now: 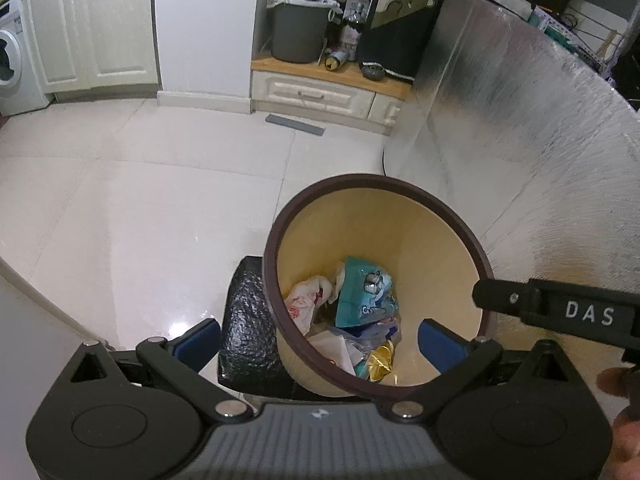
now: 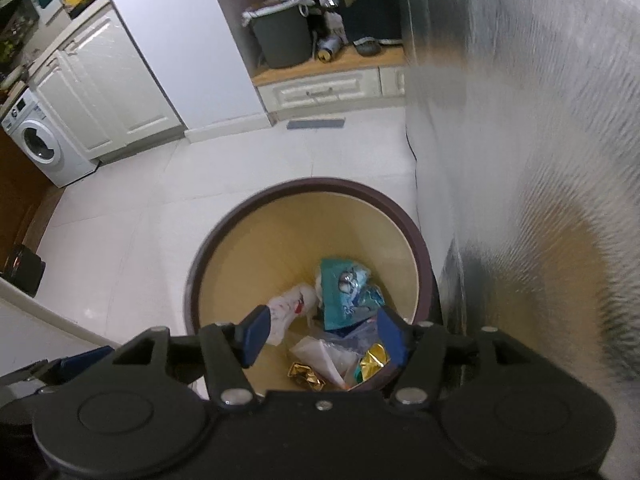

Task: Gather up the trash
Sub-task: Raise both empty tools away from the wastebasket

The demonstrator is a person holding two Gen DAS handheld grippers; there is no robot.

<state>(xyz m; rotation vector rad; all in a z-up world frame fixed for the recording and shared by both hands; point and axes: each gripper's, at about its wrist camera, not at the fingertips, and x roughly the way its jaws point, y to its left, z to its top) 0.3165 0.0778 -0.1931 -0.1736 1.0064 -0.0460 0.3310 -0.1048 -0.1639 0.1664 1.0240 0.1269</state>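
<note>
Largest first: the silver foil-faced panel (image 1: 520, 128) rises just right of the wastebasket (image 1: 316, 360), and we think any swing to the right could scrape a tool against it or shove the basket into its foot. The white tiled floor (image 1: 140, 208) is glossy, so we judge that a knock on the dark rim could slide or tip the basket and spill what we have gathered. The basket itself, tan inside, stands on the floor near us, with a black textured object (image 1: 244, 320) pressed against its left side; we cannot tell what that is, but it may catch a low tool. Our left tool (image 1: 320, 342) hangs spread wide with nothing in it, one blue pad outside the rim on the left and the other over the basket's mouth, so a straight drop would straddle the rim and strike it. Our right tool (image 2: 326, 338) is also released and empty, its jaws partly apart above the contents; in the left wrist view its black body reaches in from the right close to the left tool, and the two could collide if both move inward. Down in the basket lie the collected pieces: a teal snack packet (image 2: 344, 292), a white plastic bag with red print (image 2: 286, 308), and the gold foil wrappers (image 2: 306, 374) nearest us. These are light, and we suspect a pad brushing them on the way out could drag one over the rim. Whether more trash waits elsewhere, these views do not show.
</note>
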